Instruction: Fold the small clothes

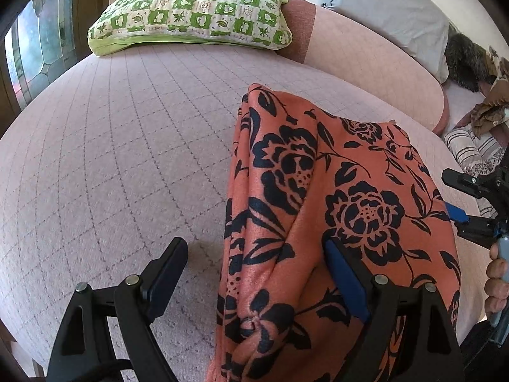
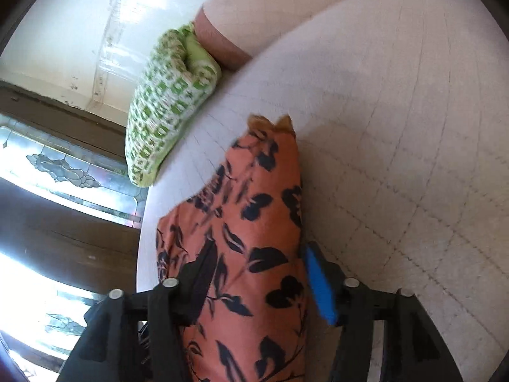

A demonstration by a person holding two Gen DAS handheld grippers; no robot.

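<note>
An orange garment with a black flower print (image 1: 334, 222) lies folded on the pink quilted bed (image 1: 127, 159). My left gripper (image 1: 254, 258) is open, its jaws wide apart over the garment's near left edge; the right finger (image 1: 345, 273) rests on the cloth. My right gripper (image 2: 254, 273) is open, with the garment (image 2: 254, 222) lying between its two fingers. The right gripper also shows in the left wrist view (image 1: 470, 203), at the garment's right edge.
A green and white checked pillow (image 1: 194, 12) lies at the head of the bed. A pink bolster (image 1: 366, 60) and a grey pillow (image 1: 391, 9) lie at the back right. More clothes (image 1: 477, 146) are piled at the far right. A stained-glass window (image 1: 41, 38) is on the left.
</note>
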